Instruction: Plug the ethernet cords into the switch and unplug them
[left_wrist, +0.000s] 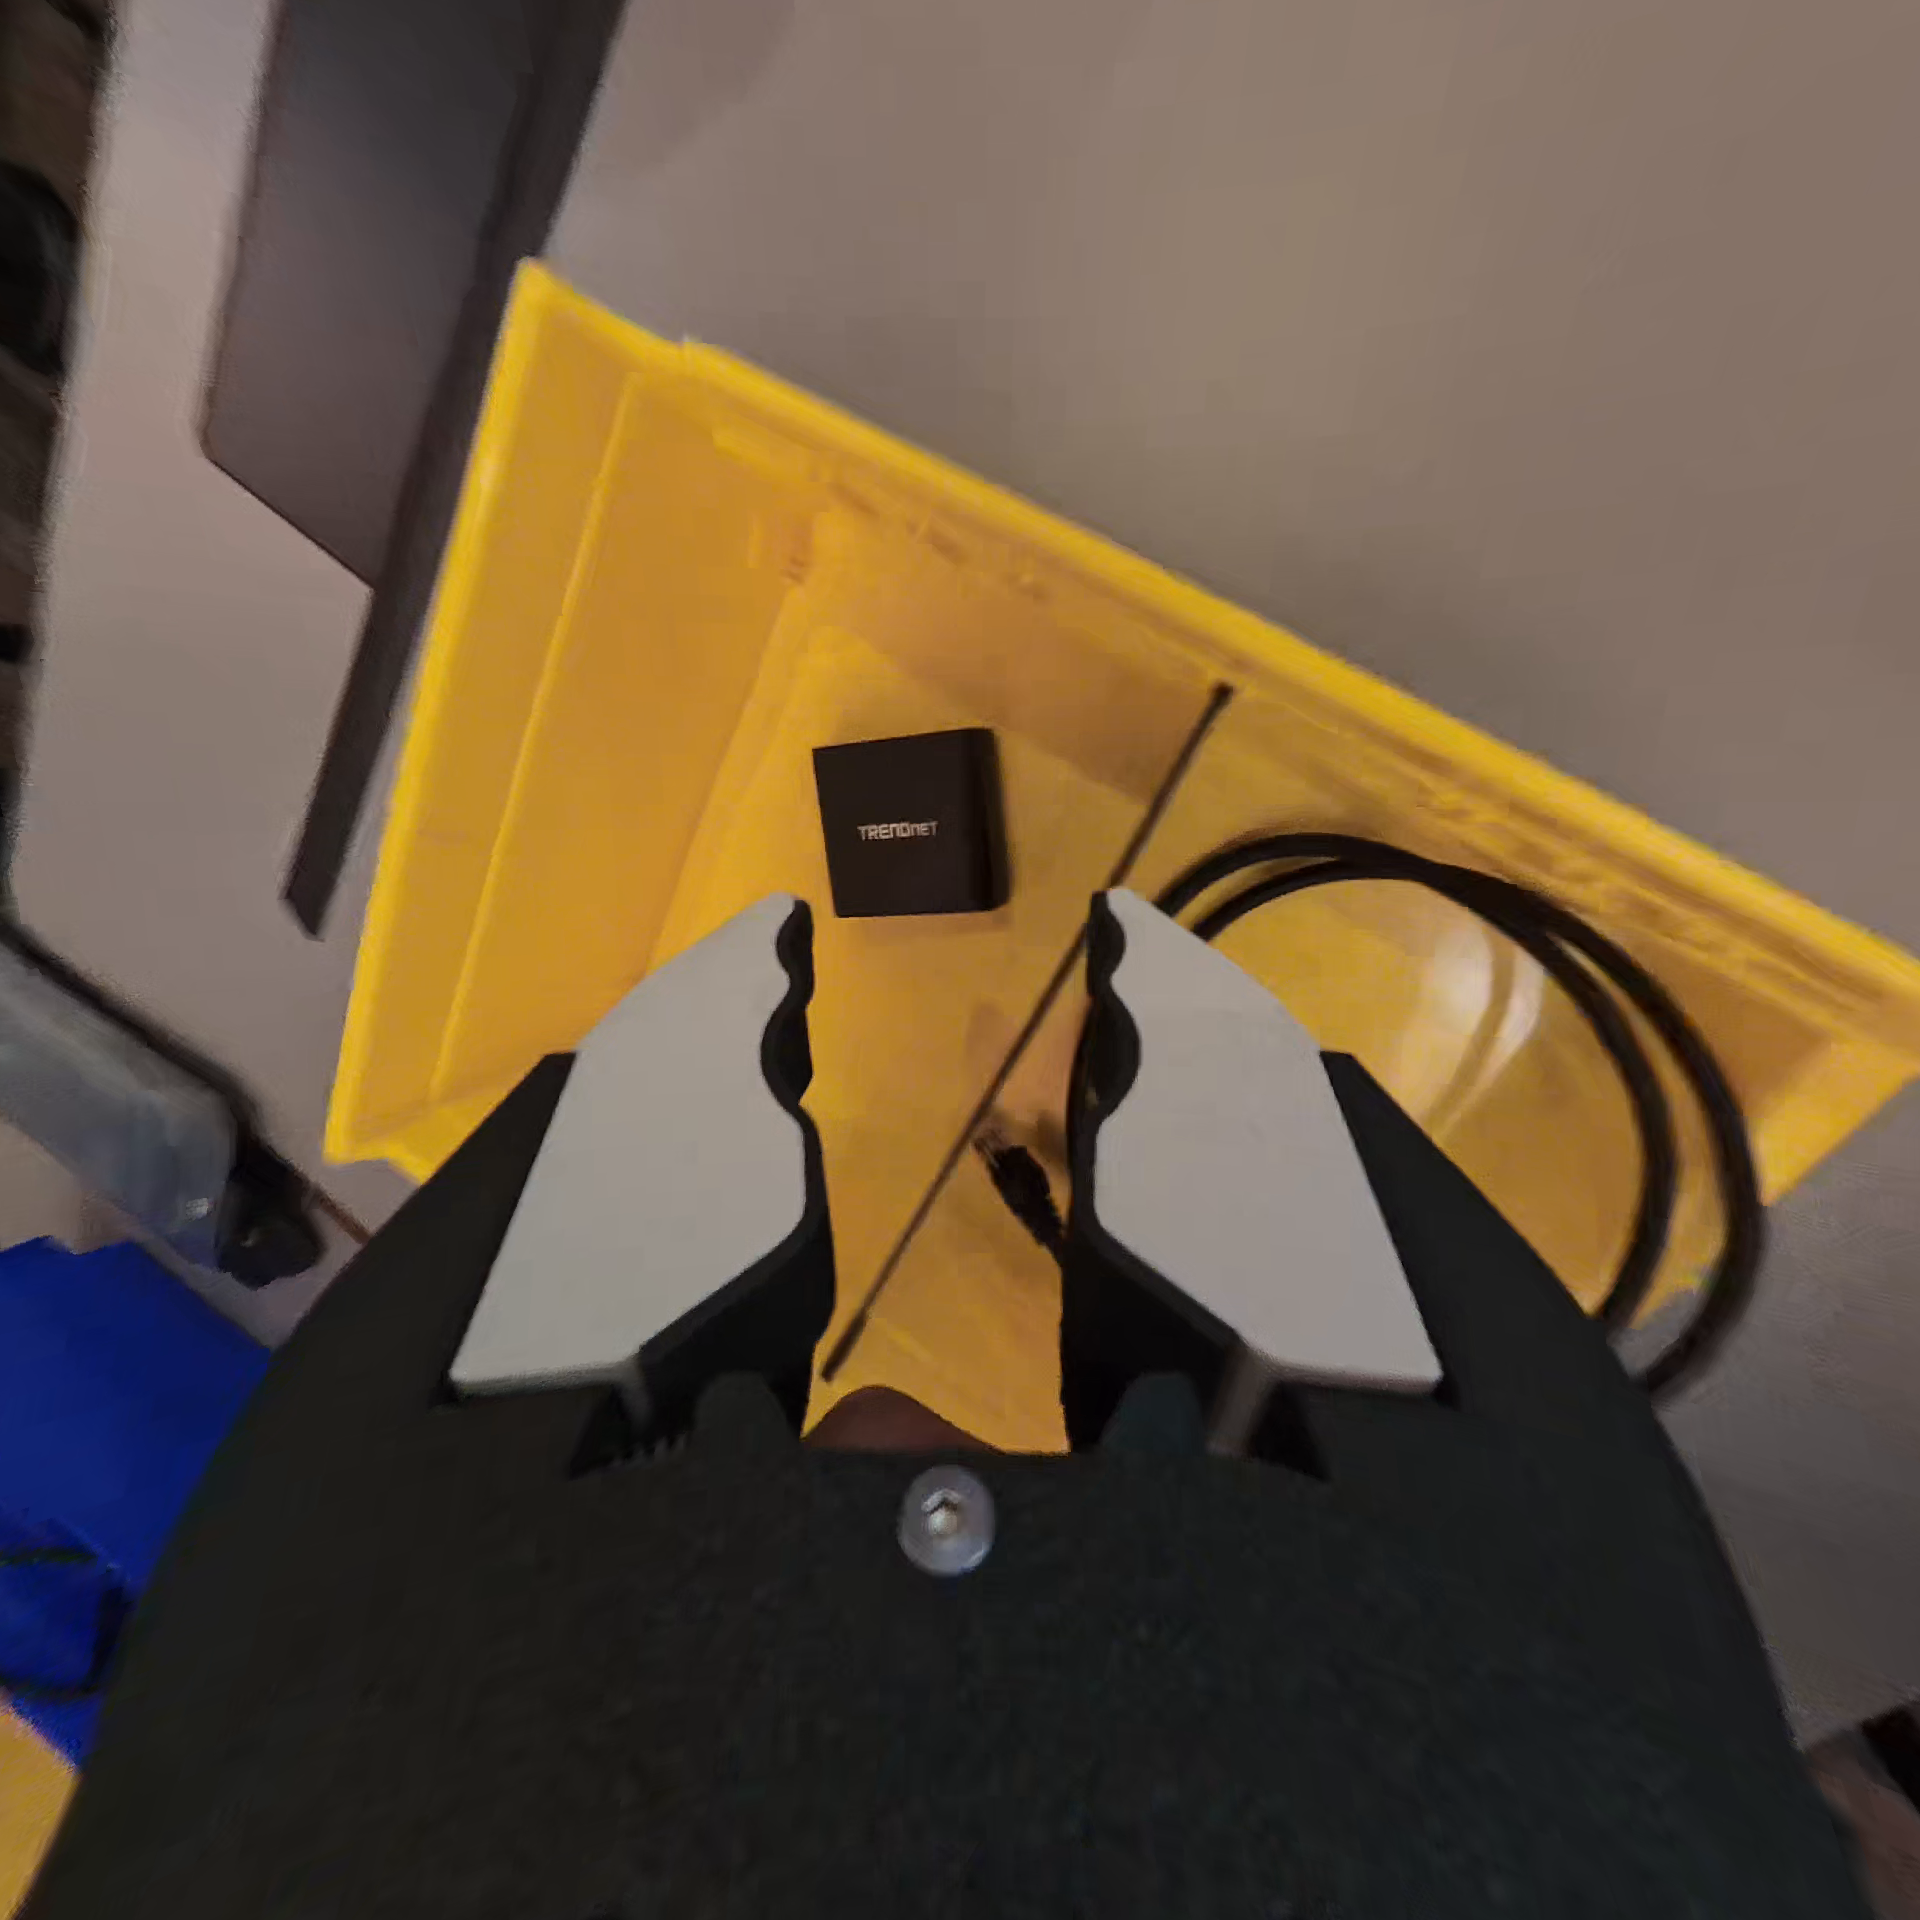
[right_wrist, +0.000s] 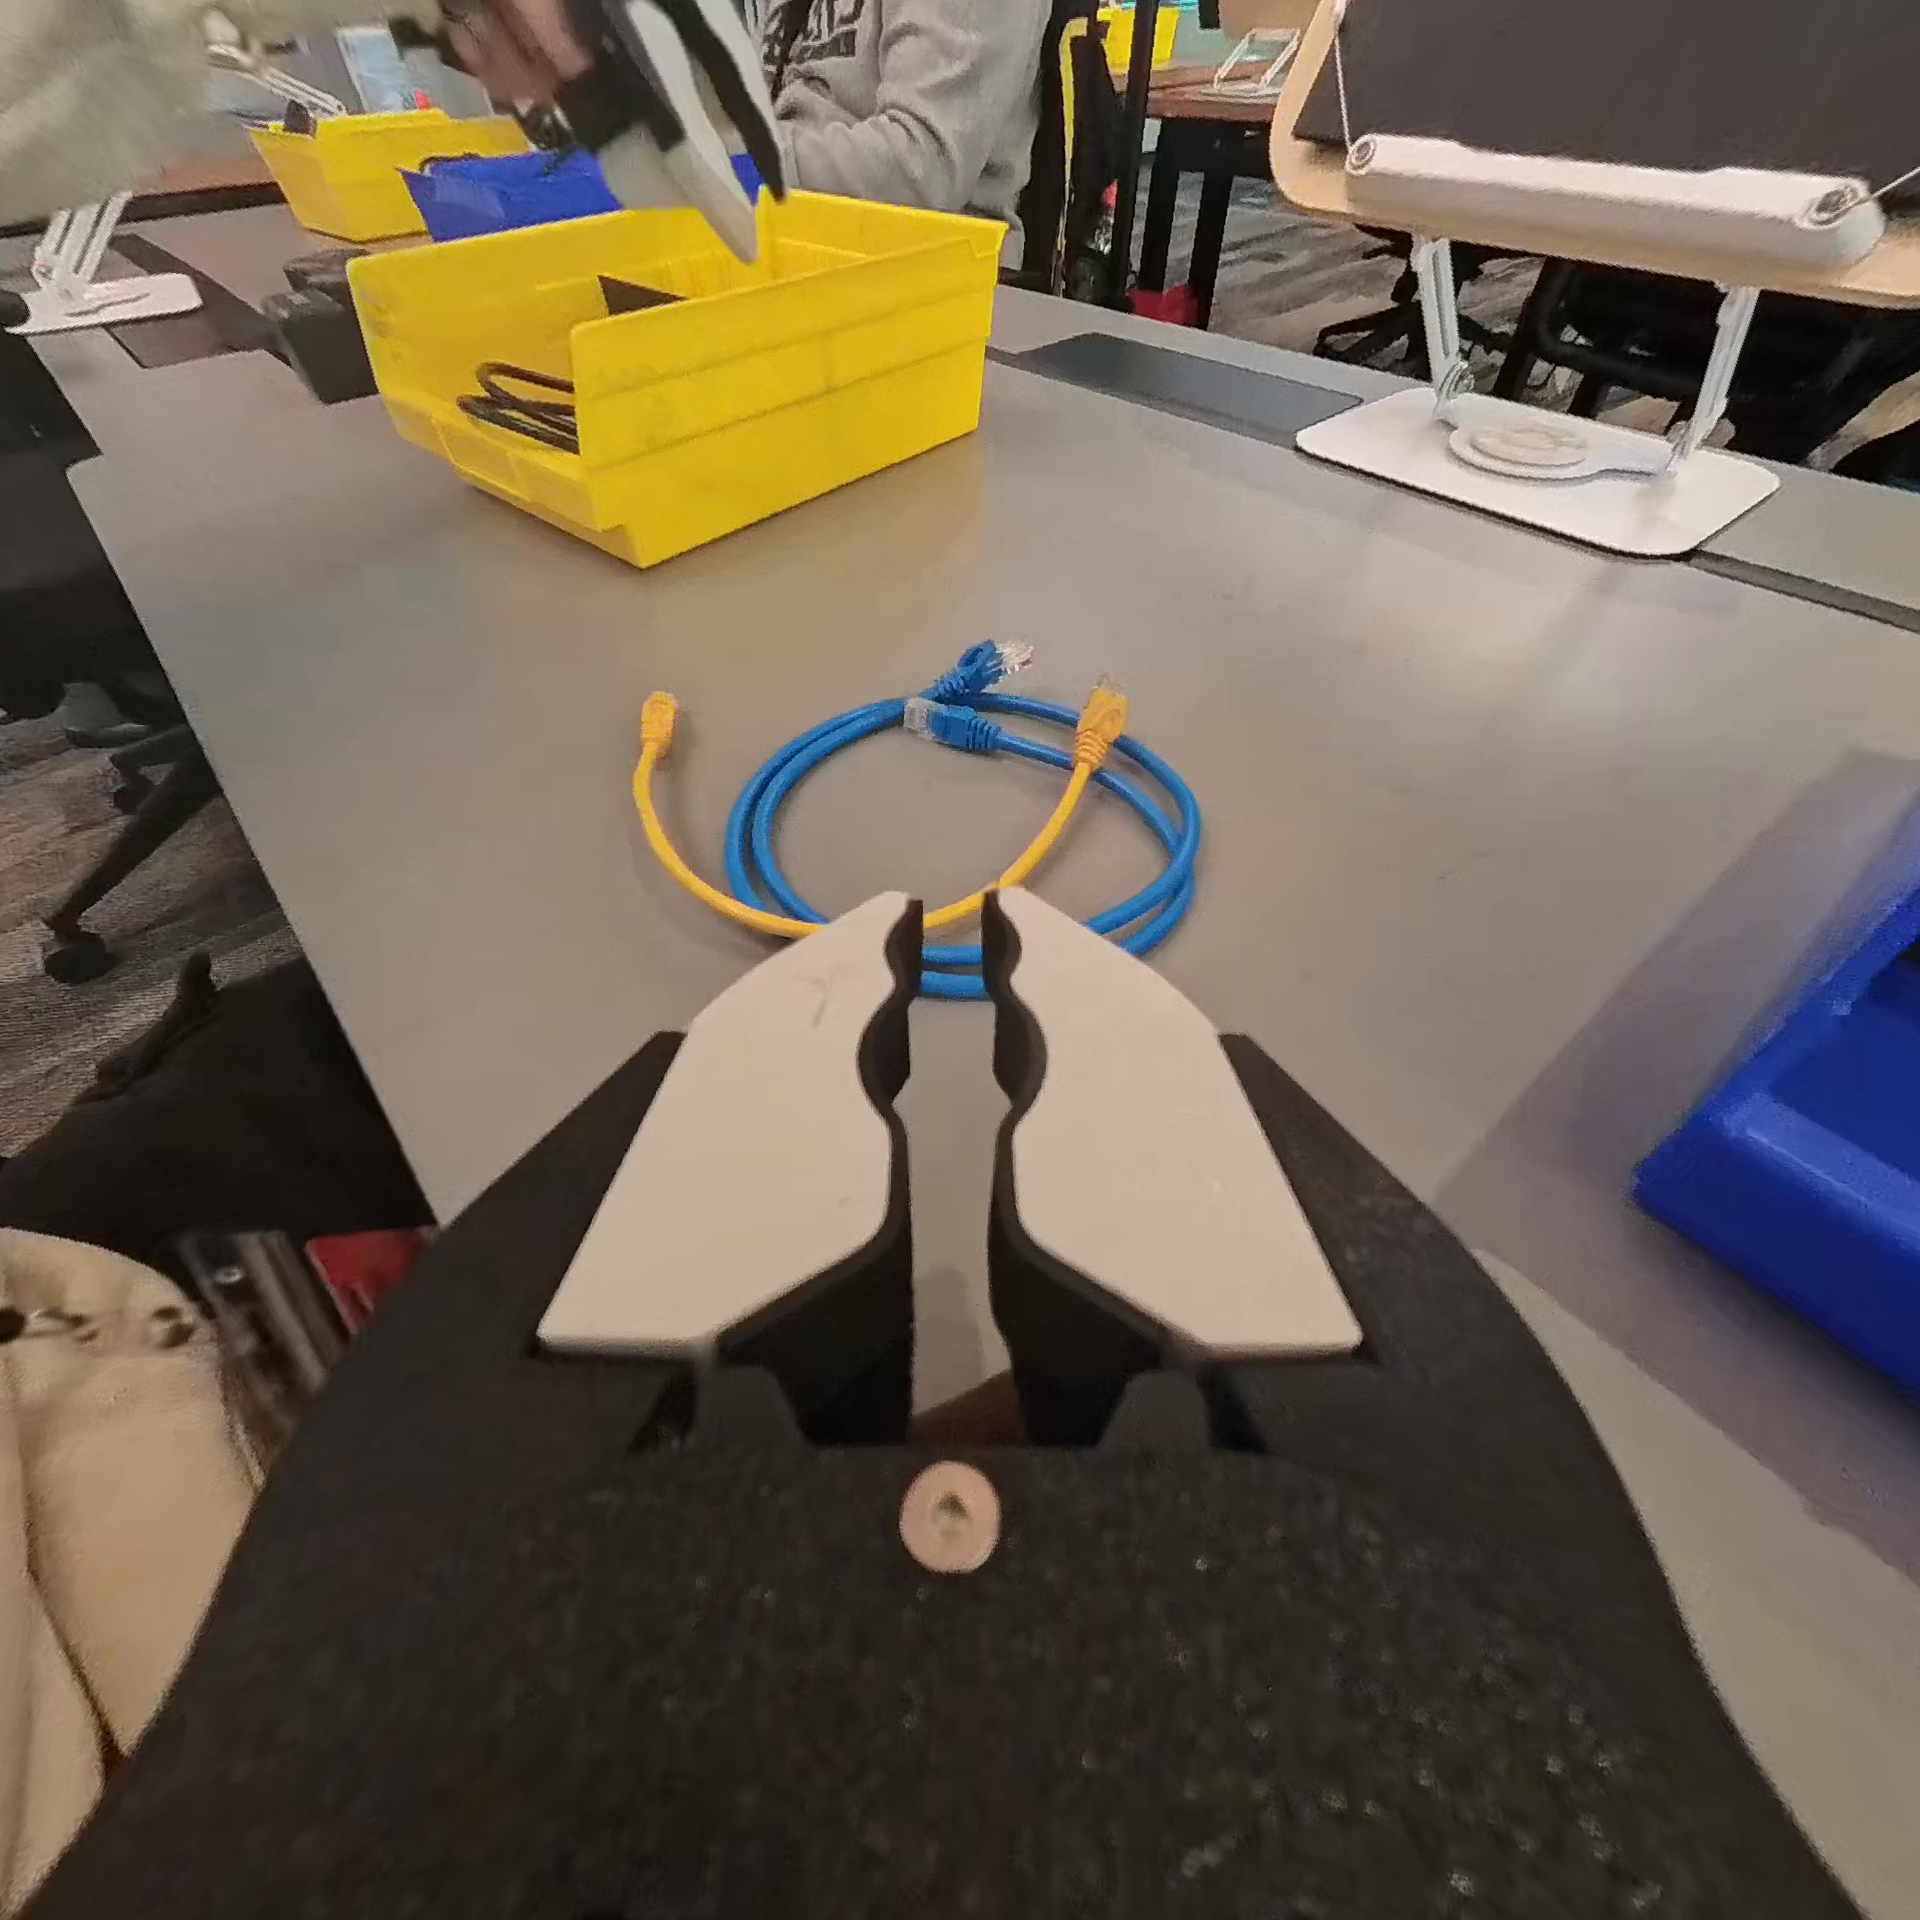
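Left gripper (left_wrist: 945, 909), fingers spread wide and empty, hangs over a yellow bin (left_wrist: 582, 665) and looks down into it. On the bin floor lies the small black switch (left_wrist: 909, 821), just beyond the fingertips, with a coiled black cable (left_wrist: 1621, 997) to its right; one plug of that cable (left_wrist: 1023, 1179) rests between the fingers in view. A thin black rod (left_wrist: 1091, 935) crosses the bin floor diagonally.

Right gripper (right_wrist: 951, 909), jaws parted by a narrow gap and pinching nothing, is held low over the grey table (right_wrist: 416, 727). Just past its tips lie the ethernet cords: a coiled blue cord (right_wrist: 1174, 831) and a short yellow cord (right_wrist: 665, 821) laid across it, all plugs free. Farther back stands the yellow bin (right_wrist: 790, 416), the left gripper (right_wrist: 727, 197) poised above it. A blue bin (right_wrist: 1808, 1143) sits at right.
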